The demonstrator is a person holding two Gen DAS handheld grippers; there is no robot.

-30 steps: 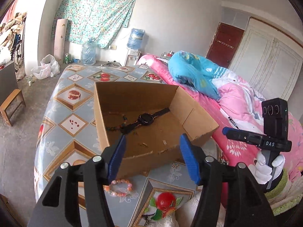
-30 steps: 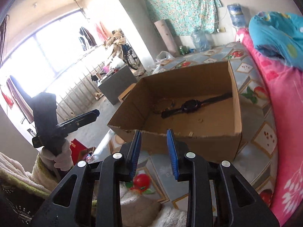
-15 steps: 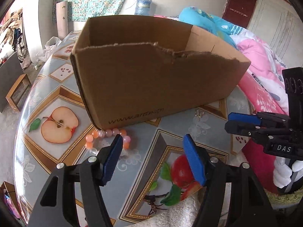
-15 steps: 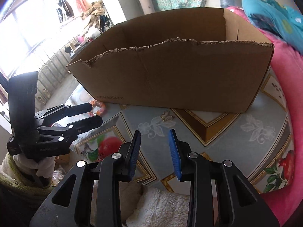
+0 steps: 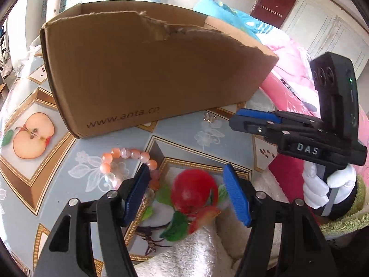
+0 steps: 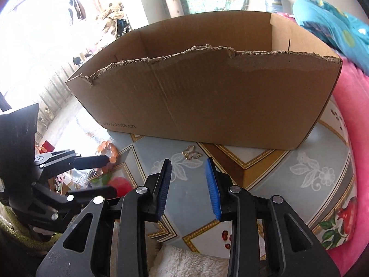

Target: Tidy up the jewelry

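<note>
The cardboard box [image 6: 207,92] stands on the fruit-patterned table [image 6: 311,173], and from this low angle its inside is hidden, so what it already holds cannot be told. At least two pieces lie outside it, so the sorting looks unfinished.

The bead bracelet [image 5: 124,161], pink and orange, lies on the table just in front of the box's near left corner. The left gripper [image 5: 186,194] hovers low beside it with its jaws spread wide and nothing between them; one blue pad sits at the bracelet's right edge, though whether it touches is unclear.

The small gold butterfly charm [image 6: 191,152] lies near the middle of the box's front wall. The right gripper [image 6: 190,184] points at it from just short of it, jaws partly apart and empty.

Both pieces seem left to be picked up and put in the box.
</note>
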